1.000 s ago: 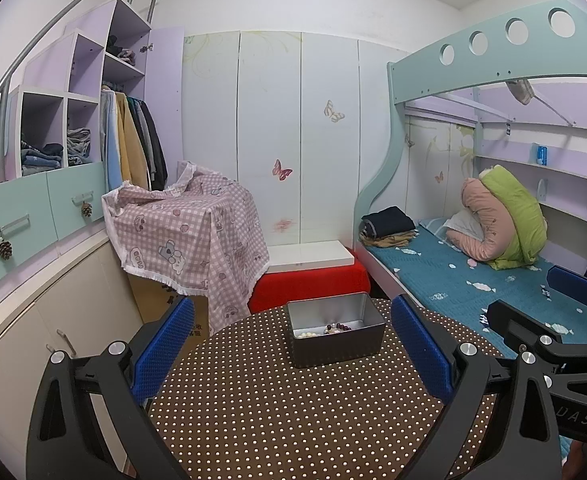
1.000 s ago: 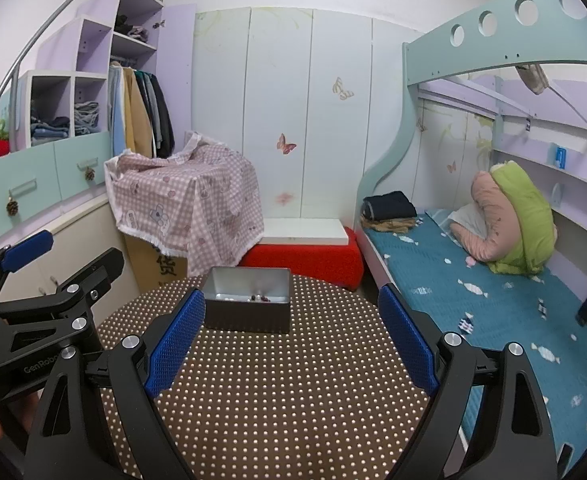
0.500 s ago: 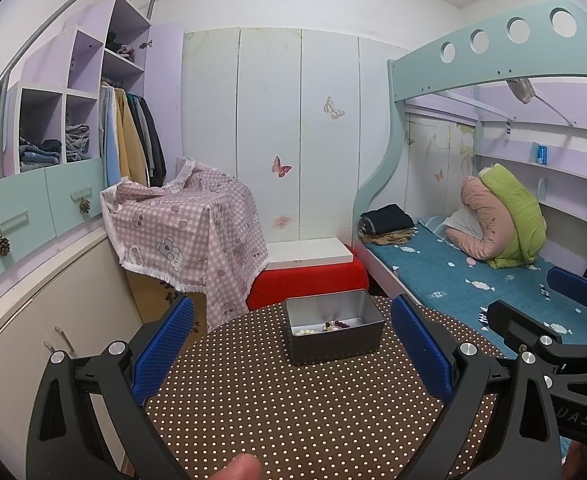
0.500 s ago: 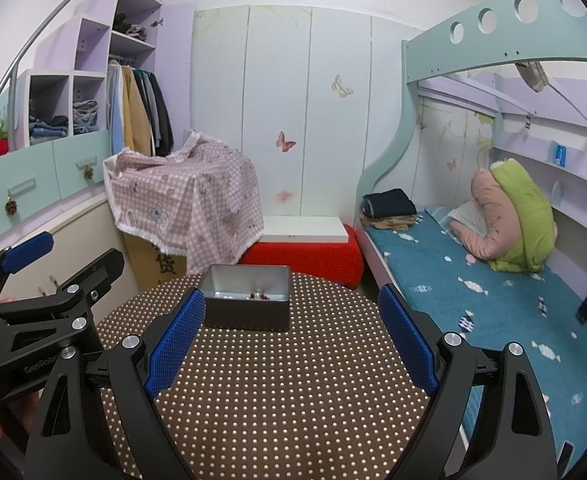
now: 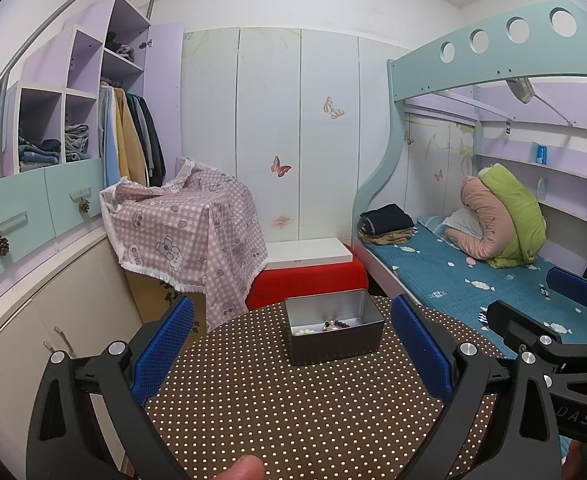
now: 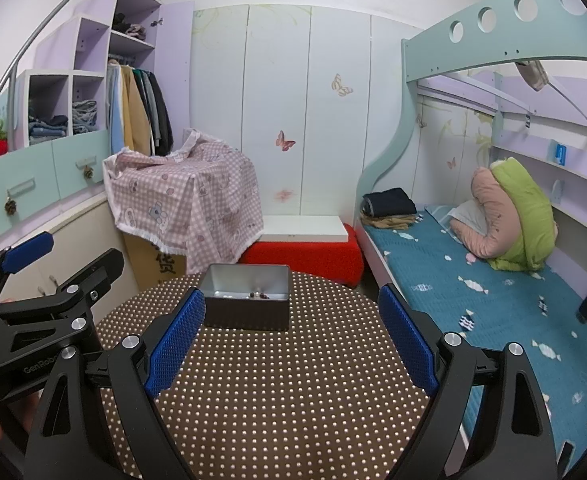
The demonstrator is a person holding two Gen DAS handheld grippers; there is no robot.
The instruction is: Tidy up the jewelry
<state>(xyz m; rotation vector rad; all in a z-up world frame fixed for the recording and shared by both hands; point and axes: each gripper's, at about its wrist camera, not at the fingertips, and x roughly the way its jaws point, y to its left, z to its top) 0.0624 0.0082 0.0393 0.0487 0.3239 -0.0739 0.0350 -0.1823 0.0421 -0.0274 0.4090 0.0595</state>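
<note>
Hovering splayed grippers [image 5: 291, 344] facing tin [image 5: 333, 330]

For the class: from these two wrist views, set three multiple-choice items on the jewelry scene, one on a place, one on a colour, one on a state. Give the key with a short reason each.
1. Where does the metal tin stand?
A. on the dotted round table
B. on the bed
C. on the red bench

2. What colour are the pads of the left gripper?
A. red
B. blue
C. green

3. How does the right gripper stand?
A. shut on a bracelet
B. shut on the tin
C. open, nothing between its jaws

Key: 1 A, the tin sits on the dotted cloth, with the beads inside it. 2 B, both pads show blue. 3 C, the jaws stand wide apart over bare tabletop, short of the tin.
</note>
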